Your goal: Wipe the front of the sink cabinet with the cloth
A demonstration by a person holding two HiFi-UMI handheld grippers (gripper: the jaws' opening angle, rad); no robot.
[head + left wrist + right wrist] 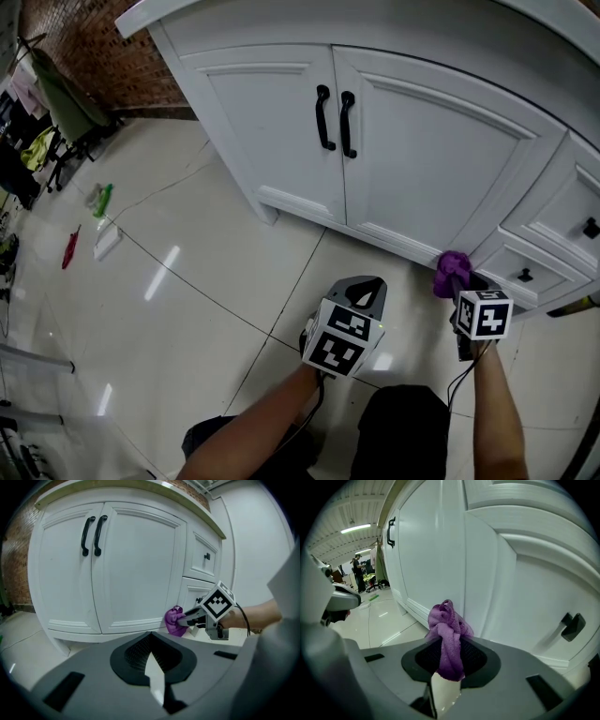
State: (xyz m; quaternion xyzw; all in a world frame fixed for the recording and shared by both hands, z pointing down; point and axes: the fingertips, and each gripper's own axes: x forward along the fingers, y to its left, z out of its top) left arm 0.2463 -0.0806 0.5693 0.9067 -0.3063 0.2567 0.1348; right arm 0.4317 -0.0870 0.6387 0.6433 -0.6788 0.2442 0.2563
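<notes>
Seemingly early on: cloth (452, 270) pinched in right gripper (459, 287) by sink cabinet's (422, 150) lower right, left gripper (364, 292) closed and empty, doors likely still to wipe.

Fuzzy purple terry cloth (447, 637) — smooth white-painted cabinet (422, 150), glossy pale tiled floor (187, 309)

Count: left gripper (367, 292) + right gripper (458, 284) = 2. 1 purple cloth (453, 269). 1 sink cabinet (281, 28): 2 doors (272, 127) (441, 164), 2 black handles (323, 117) (347, 124), 2 drawers (561, 217) (502, 262), 2 knobs (591, 228) (525, 276). Floor (187, 319), left edge: 3 small items, green (103, 199), red (71, 247), white (107, 242).
</notes>
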